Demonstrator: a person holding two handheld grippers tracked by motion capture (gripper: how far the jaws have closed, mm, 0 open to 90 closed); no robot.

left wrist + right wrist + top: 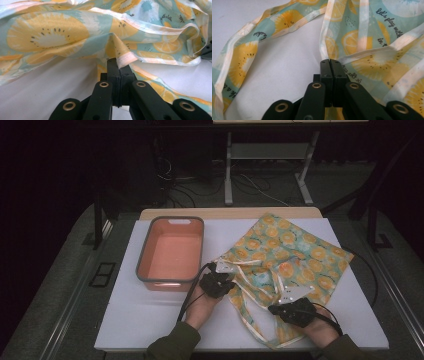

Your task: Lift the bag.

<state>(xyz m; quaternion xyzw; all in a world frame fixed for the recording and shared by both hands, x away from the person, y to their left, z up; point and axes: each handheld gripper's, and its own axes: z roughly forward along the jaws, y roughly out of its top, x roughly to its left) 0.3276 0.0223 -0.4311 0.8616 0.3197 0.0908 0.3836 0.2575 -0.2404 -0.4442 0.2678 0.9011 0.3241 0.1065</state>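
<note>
Thin, glossy fabric printed with orange citrus slices is pinched at two points, ready to be lifted or spread.

The cloth bag [290, 255] is spread rumpled over the white table [150, 320], from centre out to 3 o'clock, its looped strap trailing to 5 o'clock. The left gripper [216, 281], at centre, is pressed together on a hemmed edge [123, 58]; the right gripper [295, 307], at 5 o'clock, is clamped where the strap [329, 50] meets the body. The grasping step is judged done; a joint raise, with both pinches kept firm, seems called for next, since such slippery cloth may slide free. A salmon-coloured bin [172, 251] with a grey rim stands empty at 10 o'clock, apart from the bag. Beyond the table, at 12 o'clock, a dim room with desk legs [228, 170] and floor cables [255, 187] is seen.
</note>
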